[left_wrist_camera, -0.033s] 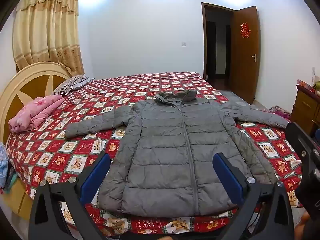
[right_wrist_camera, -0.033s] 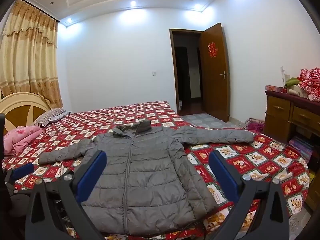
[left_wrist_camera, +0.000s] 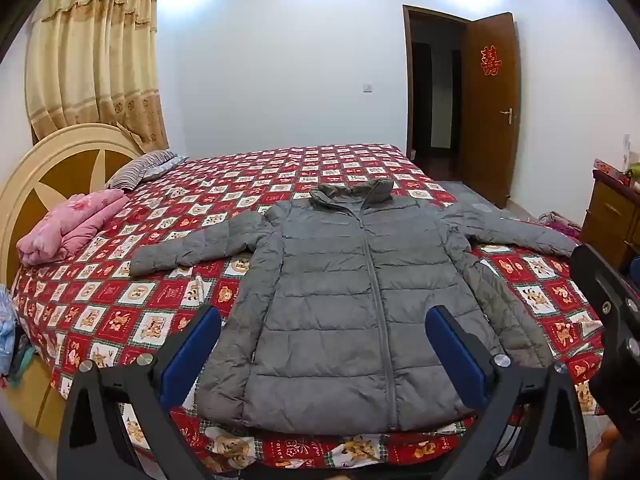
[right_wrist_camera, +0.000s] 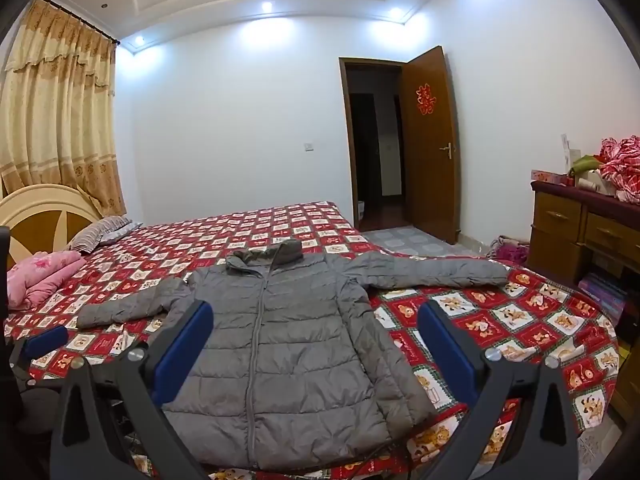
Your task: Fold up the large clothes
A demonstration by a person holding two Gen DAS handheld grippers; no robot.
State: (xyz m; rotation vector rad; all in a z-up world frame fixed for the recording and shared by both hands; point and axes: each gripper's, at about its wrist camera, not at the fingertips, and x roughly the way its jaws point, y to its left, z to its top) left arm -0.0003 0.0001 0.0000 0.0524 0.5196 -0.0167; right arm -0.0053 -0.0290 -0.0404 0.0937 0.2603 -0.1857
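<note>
A grey puffer jacket (left_wrist_camera: 352,304) lies front-up and zipped on the bed (left_wrist_camera: 100,312), collar toward the far wall, hem at the near edge of the mattress. Both sleeves are spread out sideways. In the left wrist view the end of the sleeve on the picture's right runs behind the dark frame of the right gripper (right_wrist_camera: 316,348), so its cuff is cut off there; the right wrist view shows that same sleeve whole, its cuff close to the bed's right-hand edge. The other sleeve lies fully on the red patterned bedspread (right_wrist_camera: 500,320), well inside the edge.

The left gripper (left_wrist_camera: 324,354) hangs over the jacket's hem with its blue fingers (left_wrist_camera: 192,354) spread wide, nothing between them and not touching the cloth. The right gripper's fingers (right_wrist_camera: 448,352) are likewise released and empty, above the lower part of the jacket. The hands holding both tools are out of frame, apart from a sliver of skin at the bottom right corner of the left wrist view.

A folded pink blanket (left_wrist_camera: 68,228) and a striped pillow (left_wrist_camera: 140,164) sit by the headboard (left_wrist_camera: 60,160), well apart from the jacket. Much of the bedspread beyond the collar is bare. On the right a wooden dresser (right_wrist_camera: 576,232) stands near the bed, its top cluttered and hard to read; the floor between them is mostly hidden. The door (right_wrist_camera: 430,148) in the far wall stands open.
</note>
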